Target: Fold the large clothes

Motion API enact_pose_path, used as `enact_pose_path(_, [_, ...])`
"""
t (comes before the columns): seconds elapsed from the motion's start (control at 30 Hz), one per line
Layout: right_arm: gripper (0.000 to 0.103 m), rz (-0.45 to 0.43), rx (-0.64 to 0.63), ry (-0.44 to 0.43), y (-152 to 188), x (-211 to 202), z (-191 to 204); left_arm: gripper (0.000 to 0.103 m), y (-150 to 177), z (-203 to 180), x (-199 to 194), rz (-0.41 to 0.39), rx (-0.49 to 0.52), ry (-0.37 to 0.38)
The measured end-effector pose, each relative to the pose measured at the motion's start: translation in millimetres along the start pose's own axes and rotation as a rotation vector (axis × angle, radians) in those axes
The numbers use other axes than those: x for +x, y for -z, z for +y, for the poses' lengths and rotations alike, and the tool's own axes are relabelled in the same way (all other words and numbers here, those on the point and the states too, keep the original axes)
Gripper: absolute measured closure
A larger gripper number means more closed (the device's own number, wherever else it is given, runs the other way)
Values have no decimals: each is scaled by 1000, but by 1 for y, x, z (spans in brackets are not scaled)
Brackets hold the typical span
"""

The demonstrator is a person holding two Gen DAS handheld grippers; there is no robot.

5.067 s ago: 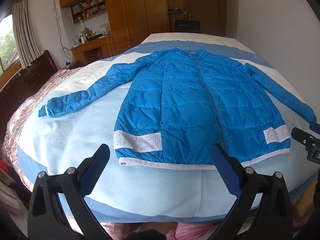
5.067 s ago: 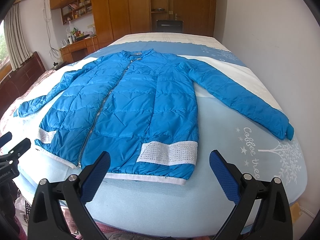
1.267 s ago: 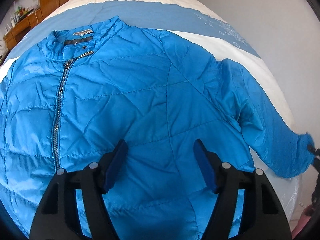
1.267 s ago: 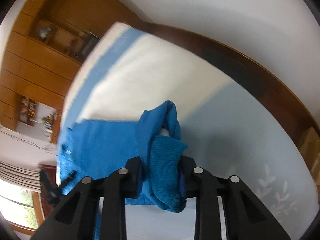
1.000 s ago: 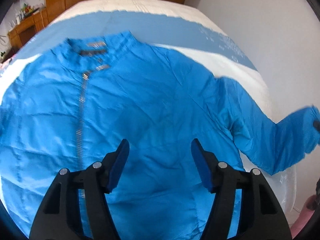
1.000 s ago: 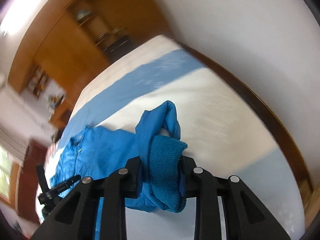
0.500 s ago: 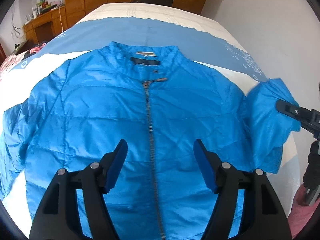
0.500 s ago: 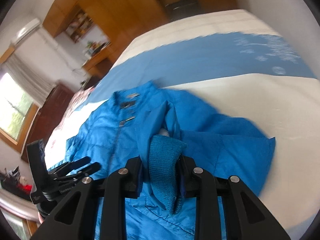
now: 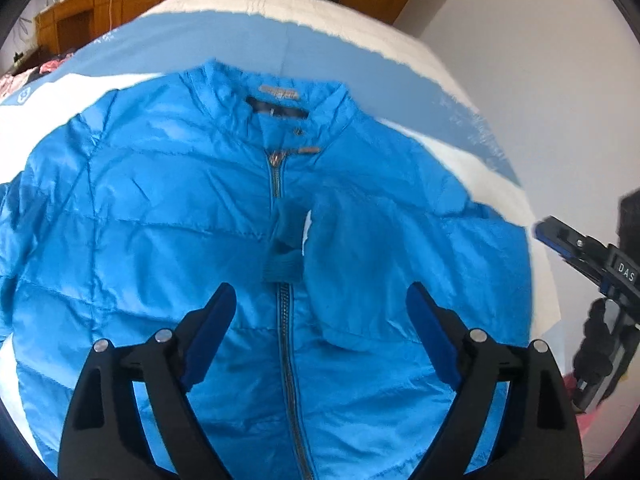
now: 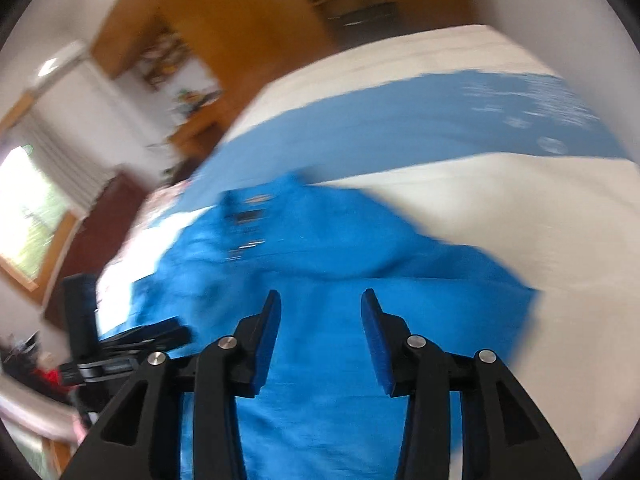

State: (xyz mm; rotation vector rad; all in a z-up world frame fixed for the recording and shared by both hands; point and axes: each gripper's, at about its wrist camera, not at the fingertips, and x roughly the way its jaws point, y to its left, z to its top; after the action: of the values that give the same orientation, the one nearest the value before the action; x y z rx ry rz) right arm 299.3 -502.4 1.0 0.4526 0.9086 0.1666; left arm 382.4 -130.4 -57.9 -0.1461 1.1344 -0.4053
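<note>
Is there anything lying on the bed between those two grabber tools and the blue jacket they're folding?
Nothing visible. The left gripper hangs open directly over the jacket, whose one sleeve lies folded across the chest. The right gripper has just been opening, nothing between its jaws, only jacket fabric beyond it.

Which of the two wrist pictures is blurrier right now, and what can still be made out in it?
Right wrist view: heavy motion smear across the room and the blue jacket, though the right gripper itself is sharp. Left wrist view: mostly crisp, with the zipper and folded sleeve's cuff legible, and fisheye bending at the edges.
</note>
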Motion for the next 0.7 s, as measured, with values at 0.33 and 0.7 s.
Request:
enact_pose_path(0.33, [60,2,144,72,-8,6,-68,65,-16,-20,49,35,6,-15])
enact_pose_path(0.7, [60,7,107,-61,-7,8,-56,80,-26,54,-27,-227,-102,-223])
